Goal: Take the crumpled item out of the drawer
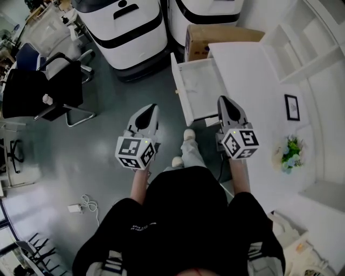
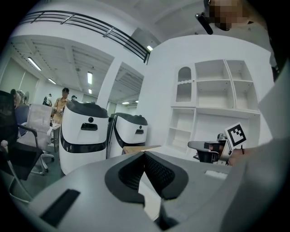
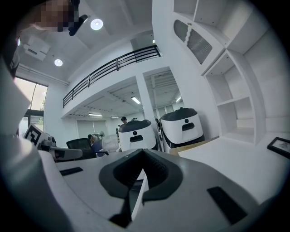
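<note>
Big wht rounded machine w/ blk band (image 1: 126, 29), a 2nd one (image 1: 207, 11) beside it. Brown cardboard box (image 1: 221, 36) just below 2nd. Blk office chair (image 1: 46, 89) on grey floor (image 1: 108, 161), far L. Wht bench (image 1: 253, 75) carries small blk-framed picture (image 1: 291, 107) & green-wht flower bunch (image 1: 290, 152), apart.

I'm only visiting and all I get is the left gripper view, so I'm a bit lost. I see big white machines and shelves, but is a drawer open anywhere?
Observer: Yes. The head view shows a white drawer pulled out of the desk.
Operator: Is something crumpled lying in it?
Observer: From above, its inside looks pale and bare. I cannot make out a crumpled item.
Operator: Where is the other gripper?
Observer: The right gripper is by the drawer's near right corner, with its fingers shut together on nothing.
</note>
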The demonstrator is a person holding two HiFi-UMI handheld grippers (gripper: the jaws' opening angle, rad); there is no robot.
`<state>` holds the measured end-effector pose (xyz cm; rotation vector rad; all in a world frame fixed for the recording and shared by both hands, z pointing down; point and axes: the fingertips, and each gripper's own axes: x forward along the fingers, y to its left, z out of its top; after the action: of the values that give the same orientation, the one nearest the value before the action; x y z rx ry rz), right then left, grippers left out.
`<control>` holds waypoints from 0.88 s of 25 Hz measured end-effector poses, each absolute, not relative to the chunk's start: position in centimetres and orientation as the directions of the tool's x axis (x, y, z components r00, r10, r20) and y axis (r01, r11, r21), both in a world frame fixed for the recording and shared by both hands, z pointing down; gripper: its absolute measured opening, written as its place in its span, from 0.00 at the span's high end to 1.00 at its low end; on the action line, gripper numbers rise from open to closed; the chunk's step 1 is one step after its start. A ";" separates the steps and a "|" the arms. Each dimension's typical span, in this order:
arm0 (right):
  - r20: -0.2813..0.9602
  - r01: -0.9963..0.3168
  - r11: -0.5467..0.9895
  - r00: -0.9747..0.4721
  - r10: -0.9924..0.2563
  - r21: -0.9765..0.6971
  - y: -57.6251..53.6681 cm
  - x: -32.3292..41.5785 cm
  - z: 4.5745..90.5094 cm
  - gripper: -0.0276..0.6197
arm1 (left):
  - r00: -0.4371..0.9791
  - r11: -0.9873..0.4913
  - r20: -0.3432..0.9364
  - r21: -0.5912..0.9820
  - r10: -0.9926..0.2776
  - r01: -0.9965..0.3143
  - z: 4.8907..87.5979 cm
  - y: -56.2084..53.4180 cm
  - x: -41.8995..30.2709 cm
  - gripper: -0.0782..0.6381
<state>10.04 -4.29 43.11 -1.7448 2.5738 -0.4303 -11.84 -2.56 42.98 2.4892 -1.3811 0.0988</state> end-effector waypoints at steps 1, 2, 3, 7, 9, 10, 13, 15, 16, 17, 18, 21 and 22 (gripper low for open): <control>0.157 -0.910 0.346 -0.385 -0.910 -0.228 -5.2 10.2 43.3 0.97 | 0.538 -0.497 0.205 0.223 -0.817 -0.839 43.2 -3.3 -11.6 0.89; 0.162 -0.909 0.348 -0.389 -0.907 -0.231 -6.0 10.3 43.5 0.97 | 0.539 -0.496 0.209 0.226 -0.816 -0.838 43.4 -4.1 -11.3 0.90; 0.165 -0.906 0.352 -0.394 -0.904 -0.235 -6.9 10.4 43.8 0.97 | 0.538 -0.494 0.212 0.229 -0.816 -0.839 43.6 -4.9 -11.1 0.89; 0.184 -0.894 0.374 -0.422 -0.888 -0.245 -10.3 10.9 44.8 0.97 | 0.527 -0.476 0.219 0.247 -0.821 -0.844 44.7 -8.4 -9.8 0.90; 0.200 -0.892 0.380 -0.431 -0.880 -0.245 -11.9 11.1 45.5 0.97 | 0.525 -0.471 0.232 0.250 -0.819 -0.846 45.3 -10.0 -9.1 0.90; 0.209 -0.890 0.384 -0.435 -0.876 -0.246 -12.7 11.1 45.9 0.97 | 0.524 -0.468 0.239 0.253 -0.818 -0.847 45.7 -10.7 -8.8 0.90; 0.238 -0.881 0.399 -0.456 -0.857 -0.254 -14.9 11.0 47.2 0.97 | 0.519 -0.457 0.265 0.264 -0.812 -0.849 46.8 -12.8 -8.2 0.90; 0.257 -0.874 0.409 -0.471 -0.844 -0.262 -16.2 11.1 48.0 0.97 | 0.515 -0.448 0.286 0.271 -0.808 -0.852 47.6 -13.9 -7.6 0.90; 0.266 -0.871 0.412 -0.478 -0.837 -0.268 -16.8 11.1 48.3 0.97 | 0.514 -0.443 0.295 0.274 -0.805 -0.853 47.9 -14.4 -7.4 0.89; 0.275 -0.867 0.416 -0.485 -0.830 -0.274 -17.4 11.1 48.7 0.97 | 0.511 -0.438 0.306 0.279 -0.803 -0.855 48.3 -14.9 -7.2 0.89; 0.283 -0.864 0.419 -0.491 -0.824 -0.279 -18.0 11.0 49.1 0.97 | 0.508 -0.432 0.316 0.283 -0.801 -0.857 48.6 -15.3 -7.0 0.90; 0.309 -0.855 0.430 -0.509 -0.803 -0.291 -19.4 10.8 50.8 0.97 | 0.496 -0.413 0.350 0.289 -0.795 -0.864 50.0 -16.3 -6.7 0.89; 0.319 -0.852 0.433 -0.515 -0.796 -0.295 -19.8 10.8 51.5 0.97 | 0.493 -0.407 0.361 0.290 -0.792 -0.866 50.6 -16.5 -6.6 0.90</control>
<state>10.78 -19.84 51.46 -1.6010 2.7685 -0.6988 -6.60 -16.55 50.57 2.3040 -1.3708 0.2304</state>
